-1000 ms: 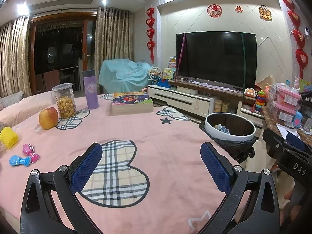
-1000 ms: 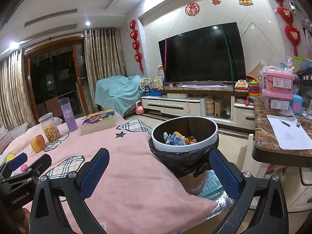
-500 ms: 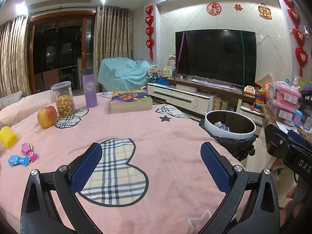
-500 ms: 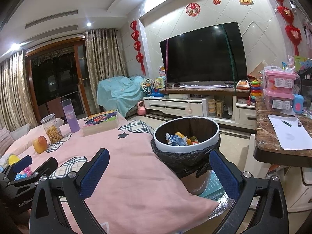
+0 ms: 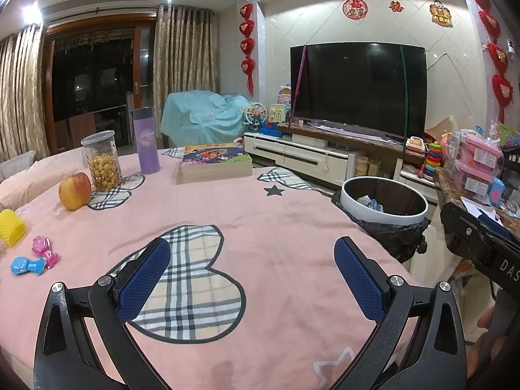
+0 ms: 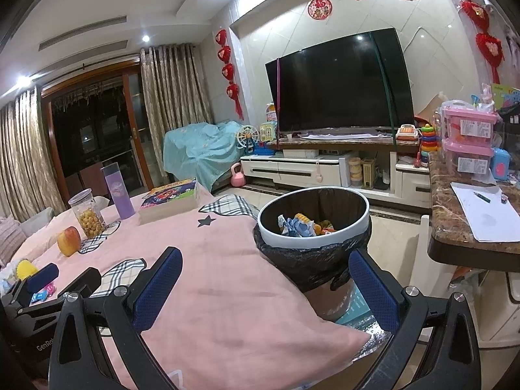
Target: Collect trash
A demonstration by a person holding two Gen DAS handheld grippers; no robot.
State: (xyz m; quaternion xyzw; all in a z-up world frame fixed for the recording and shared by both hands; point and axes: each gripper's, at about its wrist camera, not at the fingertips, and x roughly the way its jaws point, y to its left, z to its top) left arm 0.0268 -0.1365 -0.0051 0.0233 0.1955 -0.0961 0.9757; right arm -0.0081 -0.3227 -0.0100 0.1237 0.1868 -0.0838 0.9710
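A white-rimmed trash bin [image 6: 314, 240] lined with a black bag stands at the right edge of the pink-covered table [image 6: 221, 273]; crumpled wrappers [image 6: 297, 226] lie inside. It also shows in the left wrist view [image 5: 383, 217]. My right gripper [image 6: 265, 281] is open and empty, just before the bin. My left gripper [image 5: 252, 274] is open and empty, above the plaid heart patch on the table [image 5: 260, 214]. The left gripper's body shows at the lower left of the right wrist view [image 6: 48, 289].
On the table stand an apple [image 5: 74, 191], a snack jar [image 5: 101, 161], a purple bottle [image 5: 146, 140], a book box [image 5: 214, 162], a yellow toy [image 5: 11, 227] and small pink and blue toys [image 5: 34, 258]. A marble counter [image 6: 455, 227] with paper stands right.
Both grippers have drifted slightly; the views shifted a little, with the bin sitting a bit nearer and more central before the right gripper. Both stay open and empty.
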